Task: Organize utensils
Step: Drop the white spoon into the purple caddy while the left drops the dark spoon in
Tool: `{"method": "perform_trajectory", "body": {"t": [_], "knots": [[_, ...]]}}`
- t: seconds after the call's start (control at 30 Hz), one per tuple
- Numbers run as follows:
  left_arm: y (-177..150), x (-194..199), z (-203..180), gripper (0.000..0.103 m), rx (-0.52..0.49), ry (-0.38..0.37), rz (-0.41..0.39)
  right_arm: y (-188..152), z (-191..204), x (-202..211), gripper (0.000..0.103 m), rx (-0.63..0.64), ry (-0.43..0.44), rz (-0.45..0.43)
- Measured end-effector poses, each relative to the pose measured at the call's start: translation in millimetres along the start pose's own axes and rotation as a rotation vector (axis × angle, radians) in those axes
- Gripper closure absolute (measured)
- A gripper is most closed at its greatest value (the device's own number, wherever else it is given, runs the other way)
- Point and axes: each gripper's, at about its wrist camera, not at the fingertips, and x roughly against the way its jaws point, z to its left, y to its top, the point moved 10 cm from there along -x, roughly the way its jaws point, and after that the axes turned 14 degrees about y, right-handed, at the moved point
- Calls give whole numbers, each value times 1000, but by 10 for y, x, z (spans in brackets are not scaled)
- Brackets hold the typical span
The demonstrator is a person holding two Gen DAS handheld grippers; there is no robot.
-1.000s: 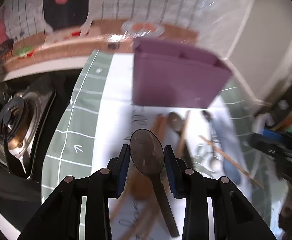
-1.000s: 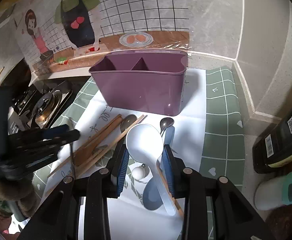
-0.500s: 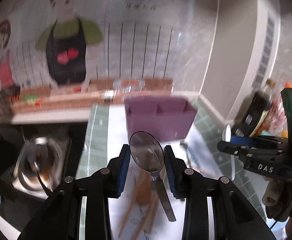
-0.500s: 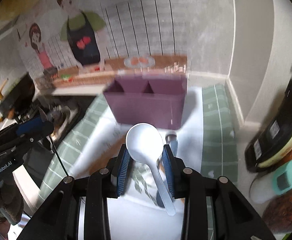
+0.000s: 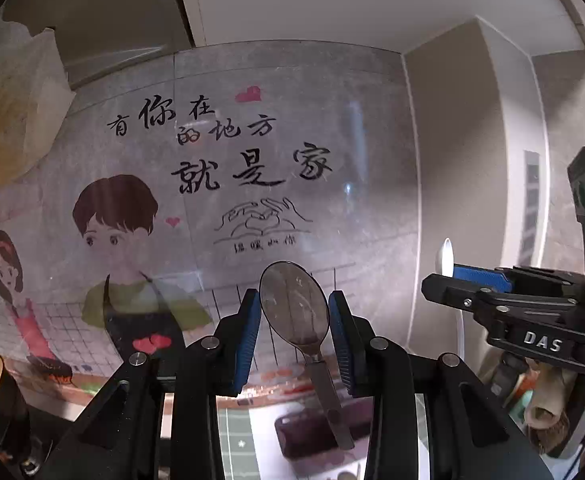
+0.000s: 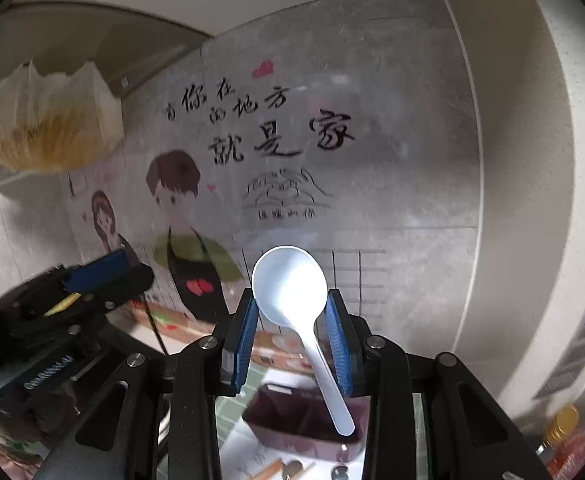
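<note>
— Both grippers have come up off the counter; a second ago the purple caddy filled the view, now it sits low beneath them.
— What's the left gripper [image 5: 294, 330] got?
— A metal spoon [image 5: 294, 308], bowl clamped between its blue pads, handle hanging down.
— And the right gripper [image 6: 291, 322]?
— Closed on a white plastic spoon [image 6: 290, 288] the same way, handle dangling over the purple caddy [image 6: 292, 426]. More utensils [image 6: 292, 469] lie on the mat in front of it.

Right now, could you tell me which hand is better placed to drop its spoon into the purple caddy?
Right, probably: its white spoon hangs handle-down directly over the purple caddy, compartments visible beneath.
</note>
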Motion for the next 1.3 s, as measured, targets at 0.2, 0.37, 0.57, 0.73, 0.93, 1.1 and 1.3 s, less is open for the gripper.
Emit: {"method": "perform_trajectory", "body": {"t": [0.2, 0.37, 0.57, 0.73, 0.93, 1.1, 1.3], "knots": [[-272, -500, -41, 67, 3, 25, 54, -219, -265, -355, 71, -67, 47, 13], [-817, -1033, -147, 67, -2, 16, 162, -720, -604, -860, 71, -161, 56, 91], [-1502, -1580, -270, 67, 22, -11, 297, -1324, -932, -1358, 71, -241, 52, 200], [-1975, -1800, -416, 67, 10, -35, 403, -1788, -1085, -1594, 71, -276, 26, 283], [-2398, -1883, -469, 54, 49, -44, 508, -2091, -1137, -1663, 62, -214, -59, 355], [-2524, -1725, -505, 47, 72, -68, 533, -2186, -1171, -1466, 39, -183, -113, 366], [-2542, -1355, -318, 42, 97, -57, 540, -2172, -1026, -1076, 21, -72, -167, 385]]}}
